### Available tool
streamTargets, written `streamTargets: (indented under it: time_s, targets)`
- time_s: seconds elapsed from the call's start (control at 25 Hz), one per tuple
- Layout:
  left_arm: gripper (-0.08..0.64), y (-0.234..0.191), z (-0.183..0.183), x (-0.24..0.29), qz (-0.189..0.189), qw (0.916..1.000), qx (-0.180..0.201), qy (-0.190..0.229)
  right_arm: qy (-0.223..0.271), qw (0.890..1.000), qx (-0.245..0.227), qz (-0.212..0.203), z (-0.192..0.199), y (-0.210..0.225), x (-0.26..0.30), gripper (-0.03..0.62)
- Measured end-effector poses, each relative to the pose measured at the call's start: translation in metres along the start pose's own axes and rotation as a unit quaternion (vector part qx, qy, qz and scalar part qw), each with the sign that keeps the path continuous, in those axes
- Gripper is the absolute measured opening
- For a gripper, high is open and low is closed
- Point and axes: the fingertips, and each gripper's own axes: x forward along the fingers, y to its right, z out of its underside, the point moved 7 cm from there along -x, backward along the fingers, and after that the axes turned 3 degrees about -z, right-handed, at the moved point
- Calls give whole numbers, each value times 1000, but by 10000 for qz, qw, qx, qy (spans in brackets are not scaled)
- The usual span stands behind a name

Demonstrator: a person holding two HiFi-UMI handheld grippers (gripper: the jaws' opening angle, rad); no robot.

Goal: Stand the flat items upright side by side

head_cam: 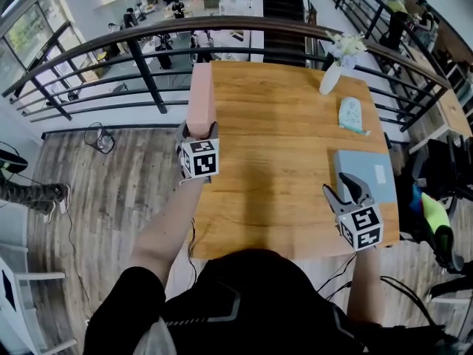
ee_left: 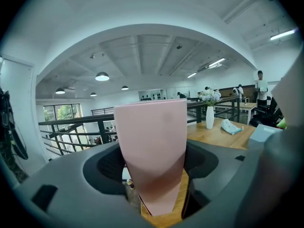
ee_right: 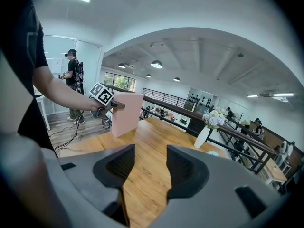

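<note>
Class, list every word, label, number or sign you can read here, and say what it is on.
None can be read.
Left gripper and right gripper: black-and-white square markers, no letters.
White label on the blue flat item: too small to read.

Wooden table (head_cam: pixel 281 161), rectangular, beside a dark railing (head_cam: pixel 148 72), white vase of flowers (head_cam: pixel 330 78) near the far right corner, small pale green pouch (head_cam: pixel 350 114) just nearer, grey-blue flat book (head_cam: pixel 362 170) at the right edge, pink flat book (head_cam: pixel 200 98) upright at the far left edge
</note>
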Motion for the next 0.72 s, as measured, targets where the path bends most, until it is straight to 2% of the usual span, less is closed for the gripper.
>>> streamTargets:
  time_s: [0.16,0.32,0.6,0.72]
  targets:
    - [350,-1,6,-9,72,9999,-97,92,22,10000,-19,-48,0,1,0,219]
    - [356,-5,10,-28,100,9989,-425,140,83,9999,-76,-62,-3,6,0,219]
    - [356,-3,5,-91,228,9966,-659,432,358,9993,-9,-66,-8,25,-5,221]
    - [356,-6,-2,-117,430,9942,-769,612,450,9989,-2,-88,-11,27,-5,222]
